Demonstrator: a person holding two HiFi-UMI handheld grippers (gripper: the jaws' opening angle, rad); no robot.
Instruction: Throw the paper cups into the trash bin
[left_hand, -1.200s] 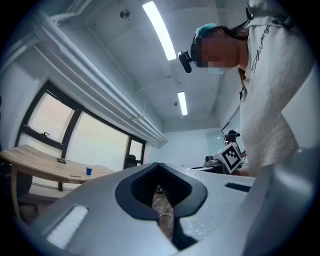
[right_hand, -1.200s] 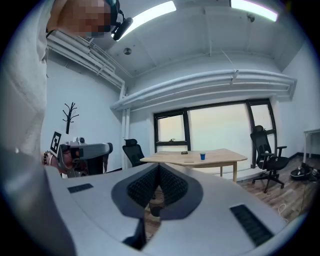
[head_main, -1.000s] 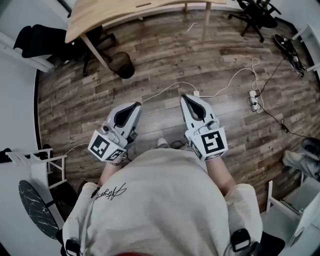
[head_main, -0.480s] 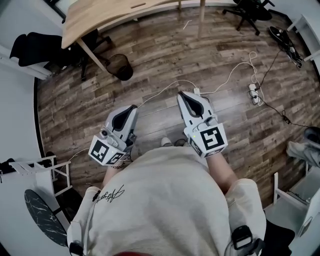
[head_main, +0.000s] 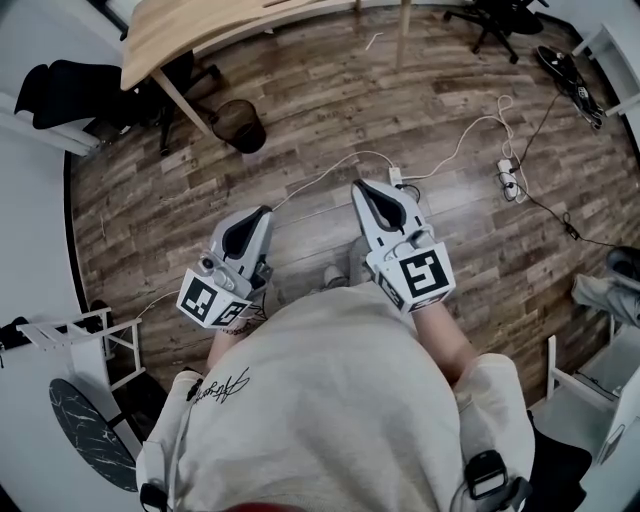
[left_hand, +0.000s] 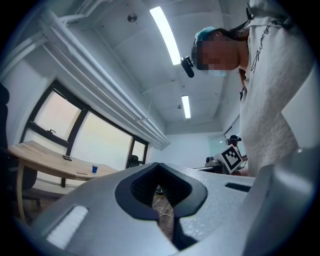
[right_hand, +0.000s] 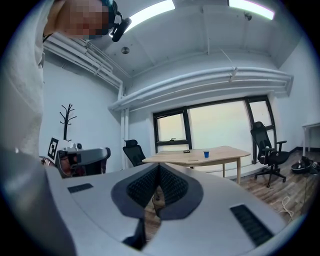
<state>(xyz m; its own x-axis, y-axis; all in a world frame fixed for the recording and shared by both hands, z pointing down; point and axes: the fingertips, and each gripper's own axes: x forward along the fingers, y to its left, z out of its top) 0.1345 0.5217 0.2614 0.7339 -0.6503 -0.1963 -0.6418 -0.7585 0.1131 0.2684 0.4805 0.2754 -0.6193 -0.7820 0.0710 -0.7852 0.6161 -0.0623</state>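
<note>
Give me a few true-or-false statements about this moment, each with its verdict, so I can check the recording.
1. The left gripper and the right gripper both have closed fingers with nothing between them. True.
2. A blue cup stands on the wooden table. True.
3. The trash bin stands on top of the table. False: it stands on the floor, beside a table leg.
4. No cables lie on the floor. False: cables trail across the wood planks.
</note>
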